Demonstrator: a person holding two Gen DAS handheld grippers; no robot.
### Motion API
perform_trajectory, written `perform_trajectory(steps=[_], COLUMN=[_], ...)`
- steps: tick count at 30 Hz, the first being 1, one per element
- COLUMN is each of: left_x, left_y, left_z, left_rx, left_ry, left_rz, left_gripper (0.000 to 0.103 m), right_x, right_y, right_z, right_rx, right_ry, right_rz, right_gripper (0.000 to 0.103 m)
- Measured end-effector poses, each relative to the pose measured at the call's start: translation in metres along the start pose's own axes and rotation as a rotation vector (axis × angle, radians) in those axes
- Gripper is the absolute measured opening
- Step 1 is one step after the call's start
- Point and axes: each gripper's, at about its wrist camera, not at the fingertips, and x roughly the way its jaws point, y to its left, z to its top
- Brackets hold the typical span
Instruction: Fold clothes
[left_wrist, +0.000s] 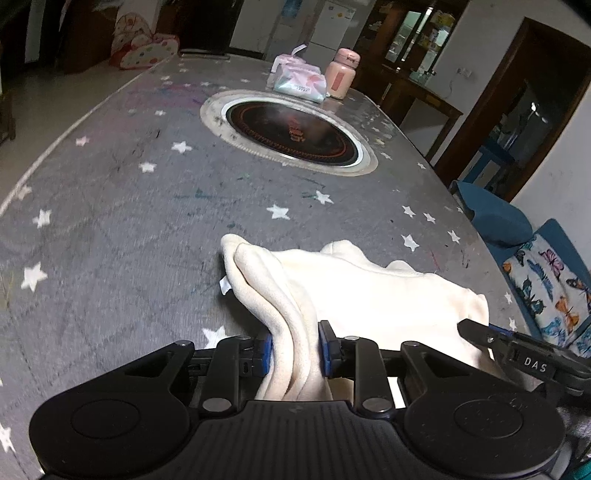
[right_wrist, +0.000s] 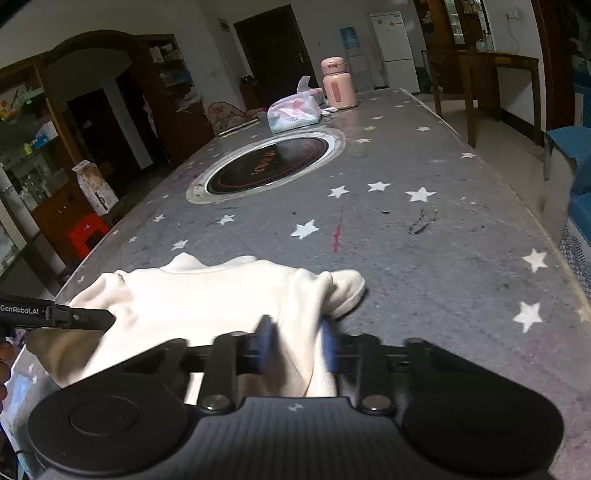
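The cream garment (left_wrist: 354, 291) lay bunched at the near end of the star-printed table (left_wrist: 110, 206), soft and light, likely to sag and slide unless pinched at a thick edge (a hem or cuff looked safest). The left gripper (left_wrist: 295, 349) had a folded ridge of it clamped between nearly closed blue pads. The right gripper (right_wrist: 297, 343), blurred, pinched the other bunched end, jaws narrow. Both pointed down and forward, side by side.
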Motion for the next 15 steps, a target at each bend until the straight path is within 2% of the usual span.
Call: perform_trajectory(steps=[2, 7, 15], left_x=[-0.001, -0.002, 0.011], left_y=[-0.006, -0.025, -0.073], left_z=[0.003, 0.014, 0.034], left_rx=[0.024, 0.086, 0.179], left_ry=[-0.006, -0.023, -0.043], left_rz=[0.005, -0.019, -0.073], left_gripper=[0.022, 0.019, 0.018], right_x=[-0.004, -0.024, -0.051], right_y=[0.002, 0.001, -0.019], right_z=[0.001, 0.007, 0.025], right_rx=[0.0, -0.007, -0.019], right_ry=[-0.017, -0.076, -0.139], right_rz=[0.002, 0.003, -0.065], right_gripper=[0.015, 0.014, 0.014])
